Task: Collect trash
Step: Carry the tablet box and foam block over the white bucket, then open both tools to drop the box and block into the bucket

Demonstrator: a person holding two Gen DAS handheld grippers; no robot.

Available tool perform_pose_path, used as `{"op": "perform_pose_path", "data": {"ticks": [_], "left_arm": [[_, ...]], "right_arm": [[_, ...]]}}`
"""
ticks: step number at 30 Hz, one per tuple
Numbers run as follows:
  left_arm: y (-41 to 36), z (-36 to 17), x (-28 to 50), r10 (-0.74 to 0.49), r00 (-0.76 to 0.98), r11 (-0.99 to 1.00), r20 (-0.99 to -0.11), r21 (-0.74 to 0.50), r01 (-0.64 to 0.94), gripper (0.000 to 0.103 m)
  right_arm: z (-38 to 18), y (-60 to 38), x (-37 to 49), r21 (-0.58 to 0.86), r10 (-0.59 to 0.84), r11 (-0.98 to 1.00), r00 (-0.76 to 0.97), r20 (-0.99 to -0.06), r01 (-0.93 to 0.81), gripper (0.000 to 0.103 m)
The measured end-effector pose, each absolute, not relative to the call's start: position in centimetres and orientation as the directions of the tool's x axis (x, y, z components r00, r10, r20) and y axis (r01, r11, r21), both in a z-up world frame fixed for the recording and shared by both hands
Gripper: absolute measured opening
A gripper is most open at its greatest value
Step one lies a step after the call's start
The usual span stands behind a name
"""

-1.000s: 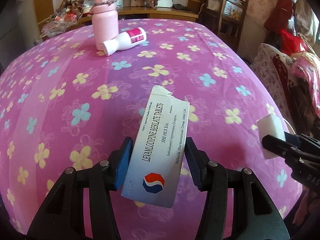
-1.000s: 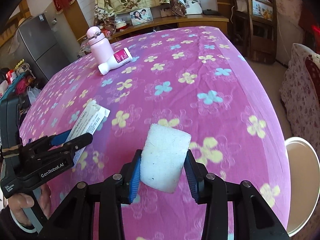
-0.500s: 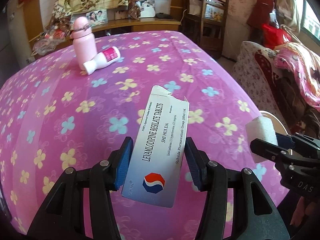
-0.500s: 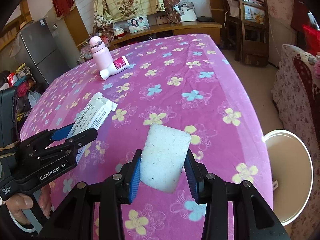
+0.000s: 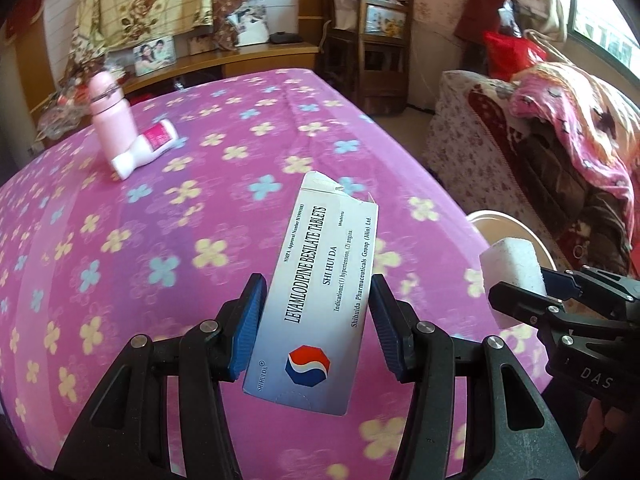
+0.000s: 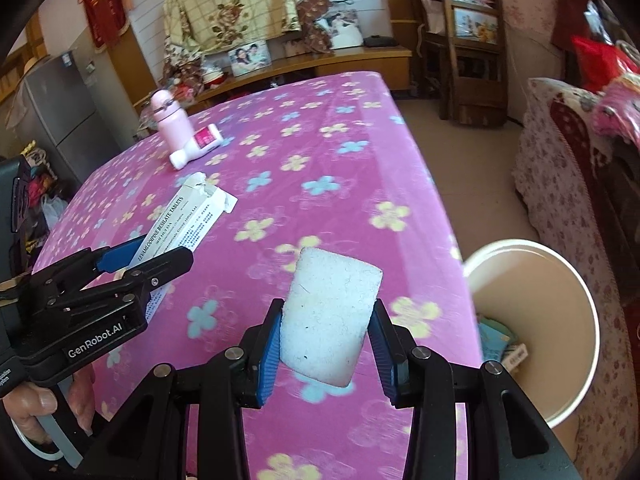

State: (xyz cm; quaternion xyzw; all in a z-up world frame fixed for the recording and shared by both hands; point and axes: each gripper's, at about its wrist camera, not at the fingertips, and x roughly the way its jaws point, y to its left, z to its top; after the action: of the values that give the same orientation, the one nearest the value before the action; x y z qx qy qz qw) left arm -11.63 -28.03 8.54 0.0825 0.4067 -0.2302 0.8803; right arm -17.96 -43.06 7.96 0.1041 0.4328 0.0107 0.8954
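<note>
Both hands are loaded right now. The left gripper (image 5: 316, 320) is pinching a torn-open tablet box (image 5: 316, 292) between its blue pads, and the right gripper (image 6: 326, 336) is clamped on a white foam block (image 6: 330, 316). Both items hang in the air above the near end of the flowery pink tablecloth (image 6: 320, 152).

What's changed over the last second: both views have swung toward the right edge of the table, and the white trash bin (image 6: 576, 292) on the floor has gone from a sliver at the frame edge to fully in view, just right of the foam. You can see a couple of bits already lying at the bottom.

So I'd say pickup is done and this is the carry-to-bin leg; the foam looks closest to being dropped first.

Still sitting at the far left of the table: an upright pink bottle (image 5: 110, 120) with a small white bottle (image 5: 146, 148) lying against it.
</note>
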Motion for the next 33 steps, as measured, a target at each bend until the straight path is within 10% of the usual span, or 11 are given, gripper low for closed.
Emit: {"op": "perform_pose_path", "data": {"ticks": [33], "left_arm": [[-45.1,5.9,-14.9,-0.430,0.391,0.723,-0.814,-0.050,0.690,0.051]], "right_arm": [[4.0,-58.8,-25.1,0.230,-0.040,0.895,0.582,-0.812,0.383,0.040]]}}
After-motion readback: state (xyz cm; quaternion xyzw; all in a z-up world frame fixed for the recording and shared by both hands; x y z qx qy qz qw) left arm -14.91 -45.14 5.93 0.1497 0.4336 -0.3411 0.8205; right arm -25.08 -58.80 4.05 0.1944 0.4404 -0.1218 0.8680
